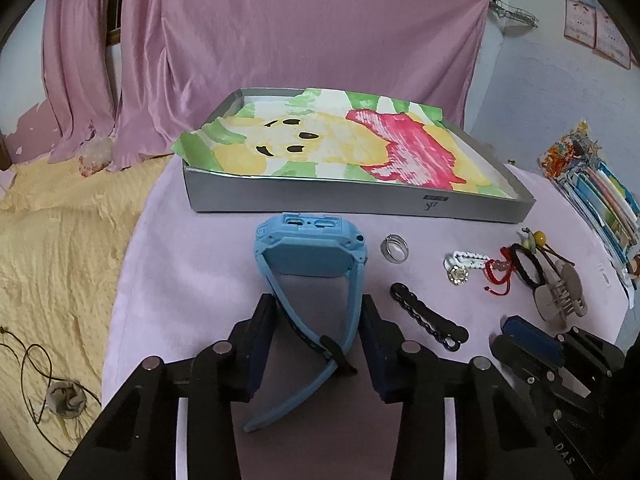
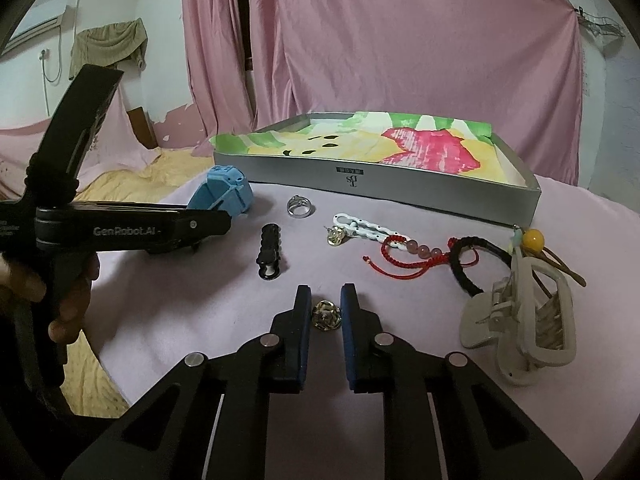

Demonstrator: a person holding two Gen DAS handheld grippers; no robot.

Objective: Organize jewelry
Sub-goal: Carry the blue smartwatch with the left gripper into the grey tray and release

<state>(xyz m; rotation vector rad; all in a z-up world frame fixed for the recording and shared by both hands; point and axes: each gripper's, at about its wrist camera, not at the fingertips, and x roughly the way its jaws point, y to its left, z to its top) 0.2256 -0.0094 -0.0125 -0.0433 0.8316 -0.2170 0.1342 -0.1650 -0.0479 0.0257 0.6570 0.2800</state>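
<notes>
A blue smartwatch [image 1: 310, 252] stands on the pink cloth; its strap runs back between the fingers of my open left gripper [image 1: 318, 308], and neither finger touches it. It also shows in the right wrist view [image 2: 222, 196]. My right gripper [image 2: 326, 300] is open around a small gold earring [image 2: 326, 315] lying on the cloth. A grey tray [image 1: 320, 200] lined with a painted sheet sits behind. A silver ring [image 2: 300, 205], black hair clip [image 2: 269, 256], white clip [image 2: 362, 227], second gold earring [image 2: 335, 236] and red beaded bracelet [image 2: 404, 252] lie between.
A black hair tie [image 2: 468, 264], a beige claw clip [image 2: 528, 312] and a yellow-bead hair tie [image 2: 534, 238] lie at the right. Stacked booklets [image 1: 596, 196] sit at the table's right edge. A yellow bedspread [image 1: 60, 240] lies left of the table.
</notes>
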